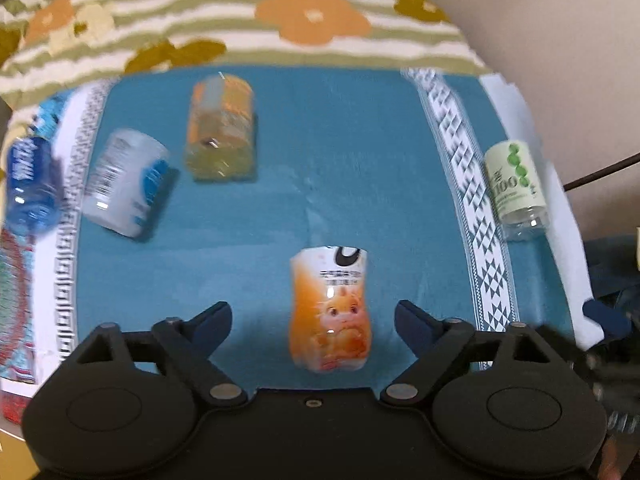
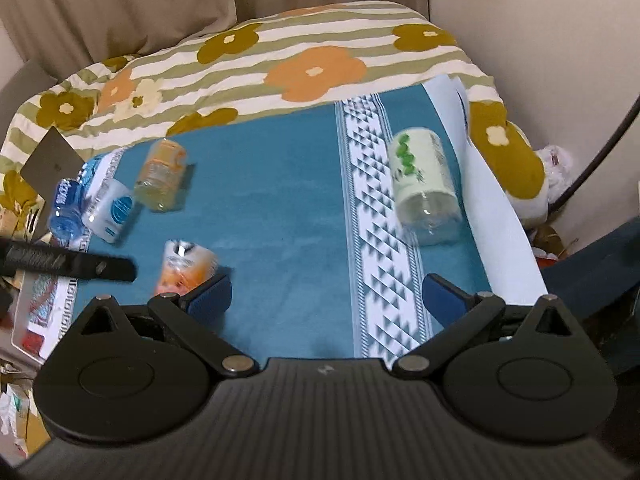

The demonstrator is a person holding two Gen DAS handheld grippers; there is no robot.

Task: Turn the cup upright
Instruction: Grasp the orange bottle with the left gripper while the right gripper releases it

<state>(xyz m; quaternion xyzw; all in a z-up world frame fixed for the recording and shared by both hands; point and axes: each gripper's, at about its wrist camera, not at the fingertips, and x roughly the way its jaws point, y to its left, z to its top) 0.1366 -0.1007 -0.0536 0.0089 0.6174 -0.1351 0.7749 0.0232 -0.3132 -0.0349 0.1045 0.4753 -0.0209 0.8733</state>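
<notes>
Left wrist view is showing you your left tongs (image 1: 313,316) gaping wide around the toppled orange cartoon-printed plastic cup (image 1: 329,307) lying lengthwise on the teal mat (image 1: 340,168), while your right tongs (image 2: 326,294) are hanging wide, empty, farther off.

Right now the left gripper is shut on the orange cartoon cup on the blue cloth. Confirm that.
Not quite. The left gripper is open, its fingers apart on either side of the orange cartoon cup on the blue cloth, as the left wrist view shows.
</notes>
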